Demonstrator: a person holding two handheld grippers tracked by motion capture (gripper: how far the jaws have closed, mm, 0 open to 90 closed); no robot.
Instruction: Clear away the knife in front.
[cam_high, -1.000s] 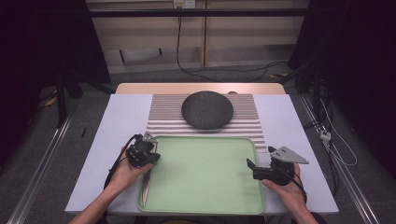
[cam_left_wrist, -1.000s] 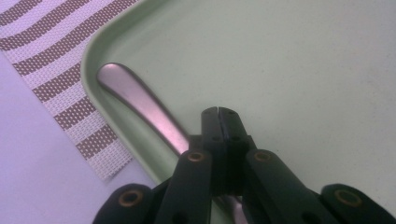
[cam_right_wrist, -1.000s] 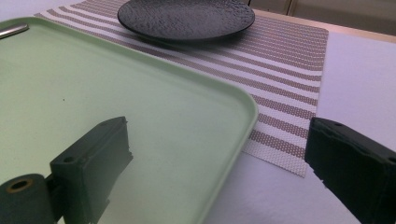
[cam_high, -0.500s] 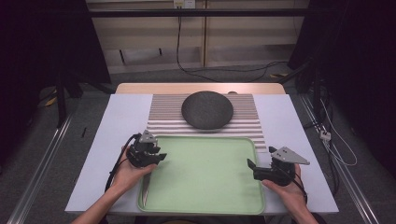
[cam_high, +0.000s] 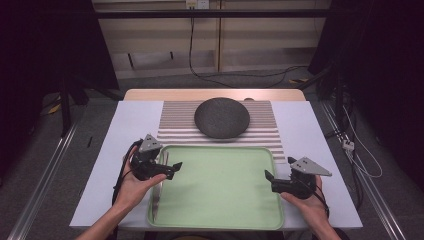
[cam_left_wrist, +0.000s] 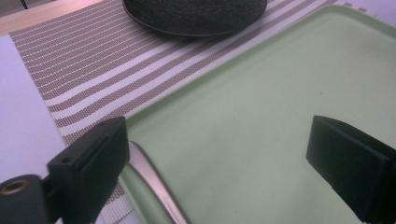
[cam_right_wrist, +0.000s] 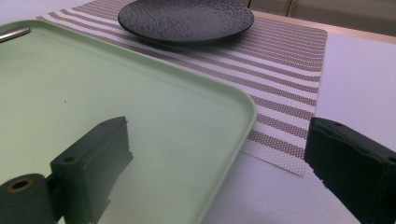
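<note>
A pale green tray (cam_high: 220, 220) lies at the near middle of the table. A silvery metal utensil (cam_high: 156, 197) rests along its left edge; its handle (cam_left_wrist: 154, 186) shows just beside my left jaw. My left gripper (cam_high: 171, 162) hovers over the tray's far left corner. Its jaws have just been opening and now stand wide apart with nothing between them (cam_left_wrist: 219, 140). My right gripper (cam_high: 270, 181) sits at the tray's right edge, open (cam_right_wrist: 215, 135), straddling the rim. The utensil's end (cam_right_wrist: 14, 31) shows across the tray.
A dark round plate (cam_high: 221, 117) sits on a striped placemat (cam_high: 175, 122) behind the tray. A white cover (cam_high: 125, 130) spreads over the table on both sides. Cables trail on the floor to the right.
My left gripper's jaws have spread from shut to wide open and the hand has lifted slightly. The right gripper, tray and plate have not moved.
</note>
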